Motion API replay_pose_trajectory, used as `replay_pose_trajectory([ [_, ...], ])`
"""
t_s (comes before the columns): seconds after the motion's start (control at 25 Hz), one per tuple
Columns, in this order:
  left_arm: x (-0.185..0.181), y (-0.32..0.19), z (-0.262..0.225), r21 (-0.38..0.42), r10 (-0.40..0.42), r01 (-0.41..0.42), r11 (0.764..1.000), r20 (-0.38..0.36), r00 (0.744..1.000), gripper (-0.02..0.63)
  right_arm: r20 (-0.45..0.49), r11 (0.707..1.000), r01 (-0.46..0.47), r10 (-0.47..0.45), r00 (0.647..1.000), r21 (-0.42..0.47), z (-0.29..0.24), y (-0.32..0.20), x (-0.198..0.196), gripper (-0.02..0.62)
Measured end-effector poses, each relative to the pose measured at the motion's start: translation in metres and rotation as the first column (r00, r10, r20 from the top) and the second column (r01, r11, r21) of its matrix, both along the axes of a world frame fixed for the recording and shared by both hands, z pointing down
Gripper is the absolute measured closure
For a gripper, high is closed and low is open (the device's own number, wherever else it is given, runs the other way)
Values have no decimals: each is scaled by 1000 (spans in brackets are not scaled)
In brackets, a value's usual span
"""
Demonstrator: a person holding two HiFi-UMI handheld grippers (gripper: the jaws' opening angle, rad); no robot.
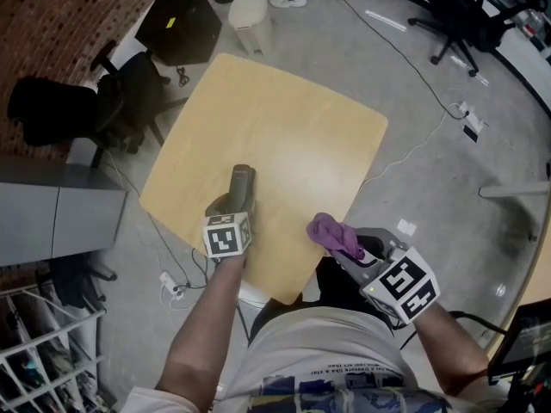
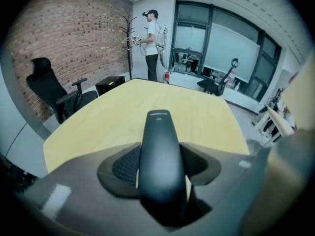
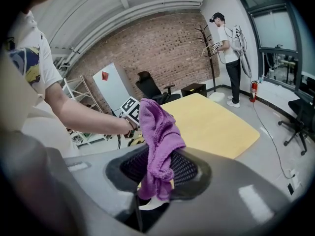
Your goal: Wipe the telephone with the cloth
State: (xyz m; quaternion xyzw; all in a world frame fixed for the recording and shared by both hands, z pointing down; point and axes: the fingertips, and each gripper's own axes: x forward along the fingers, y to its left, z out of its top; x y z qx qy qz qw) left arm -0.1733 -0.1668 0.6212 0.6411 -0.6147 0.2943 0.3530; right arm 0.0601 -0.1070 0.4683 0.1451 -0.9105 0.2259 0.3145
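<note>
While a dark telephone handset [image 2: 160, 146] is pinched lengthwise between the jaws of the left gripper [image 1: 232, 203], a purple cloth [image 3: 156, 132] is held near it, not touching.

The handset is seen over the near part of the pale wooden table [image 1: 284, 119]. The cloth (bunched, one end hanging loose) is clamped in the jaws of the right gripper [image 1: 355, 249], just off the table's near edge.

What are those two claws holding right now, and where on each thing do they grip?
Left gripper clamps the dark telephone around its lower half; right gripper pinches the purple cloth near one end.
</note>
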Motion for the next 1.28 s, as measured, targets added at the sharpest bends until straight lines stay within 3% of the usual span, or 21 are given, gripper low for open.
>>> replay_pose_trajectory([
  [0.52,8,1,2,-56,63,-57,997,119,991,337,19,999,34,-34,999,-15,0,-21,8,482],
  [0.64,7,4,2,-79,71,-61,995,130,989,263,26,999,43,-42,999,-15,-1,-24,9,482],
  [0.8,9,11,-2,-87,89,-78,993,129,988,237,45,999,52,-51,998,-15,-2,-28,10,482],
  [1.0,17,27,-17,-70,148,-138,988,159,976,215,59,997,77,-76,995,-10,2,-30,8,482],
  [1.28,23,64,-56,25,108,-111,993,105,989,212,51,993,118,-118,992,2,12,-16,-2,482],
])
